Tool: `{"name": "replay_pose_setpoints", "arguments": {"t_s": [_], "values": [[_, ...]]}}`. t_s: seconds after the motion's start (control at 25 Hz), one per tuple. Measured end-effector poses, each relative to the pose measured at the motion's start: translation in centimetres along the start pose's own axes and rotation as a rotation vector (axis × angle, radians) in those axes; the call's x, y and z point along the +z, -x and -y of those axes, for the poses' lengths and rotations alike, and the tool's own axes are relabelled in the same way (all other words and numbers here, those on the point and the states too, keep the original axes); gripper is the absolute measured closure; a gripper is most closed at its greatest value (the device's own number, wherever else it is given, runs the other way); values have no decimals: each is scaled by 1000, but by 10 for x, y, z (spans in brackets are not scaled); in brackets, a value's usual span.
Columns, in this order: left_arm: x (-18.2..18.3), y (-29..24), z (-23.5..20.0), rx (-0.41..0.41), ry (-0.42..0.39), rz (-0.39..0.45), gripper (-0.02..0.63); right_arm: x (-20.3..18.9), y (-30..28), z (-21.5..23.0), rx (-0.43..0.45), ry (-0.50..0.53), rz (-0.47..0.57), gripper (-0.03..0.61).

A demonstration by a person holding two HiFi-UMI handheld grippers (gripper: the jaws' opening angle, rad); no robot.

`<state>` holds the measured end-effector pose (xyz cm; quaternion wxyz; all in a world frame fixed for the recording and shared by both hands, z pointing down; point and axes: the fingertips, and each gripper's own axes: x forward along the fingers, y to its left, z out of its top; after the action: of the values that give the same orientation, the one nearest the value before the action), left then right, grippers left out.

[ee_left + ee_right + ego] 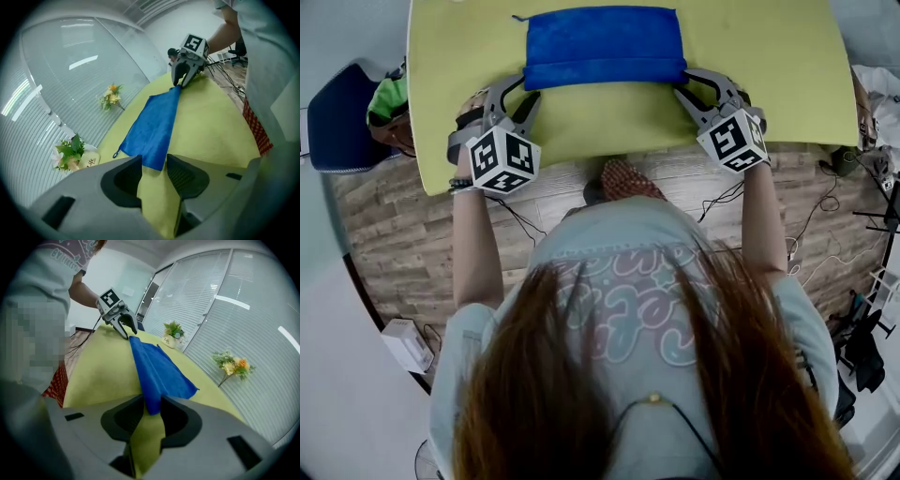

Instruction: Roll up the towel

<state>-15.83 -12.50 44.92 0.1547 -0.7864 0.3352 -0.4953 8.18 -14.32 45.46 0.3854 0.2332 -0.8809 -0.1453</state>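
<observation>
I have both ends of the blue towel (605, 42) grasped: the left tool (521, 89) is clenched on its near left corner, the right tool (686, 86) on its near right. The towel lies on the yellow-covered table (769, 84) — near edge turned over into a thicker band, the rest spread flat.

Towel (605, 47) corner beneath left tongs (526, 89)
</observation>
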Motion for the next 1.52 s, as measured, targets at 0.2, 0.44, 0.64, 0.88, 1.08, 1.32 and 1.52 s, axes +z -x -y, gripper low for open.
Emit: {"name": "replay_pose_setpoints", "arguments": {"t_s": [0.2, 0.44, 0.64, 0.88, 1.08, 1.32, 1.52], "values": [[1, -8, -1, -20, -39, -22, 479, 0, -4, -1, 23, -48, 9, 486], [4, -11, 6, -32, -45, -25, 577, -1, -3, -4, 96, -84, 18, 541], [1, -4, 12, -80, -12, -26, 578, -1, 0, -6, 85, -43, 19, 546], [-1, 13, 26, -94, 26, -1, 580, 2, 11, -20, 81, -61, 35, 546], [-3, 25, 36, -96, 41, 7, 580, 7, 23, -34, 67, -64, 45, 546], [0, 46, 54, -118, 40, 29, 580, 7, 44, -56, 64, -104, 56, 546], [4, 54, 68, -120, 41, 32, 580, 1, 56, -72, 67, -132, 60, 546]]}}
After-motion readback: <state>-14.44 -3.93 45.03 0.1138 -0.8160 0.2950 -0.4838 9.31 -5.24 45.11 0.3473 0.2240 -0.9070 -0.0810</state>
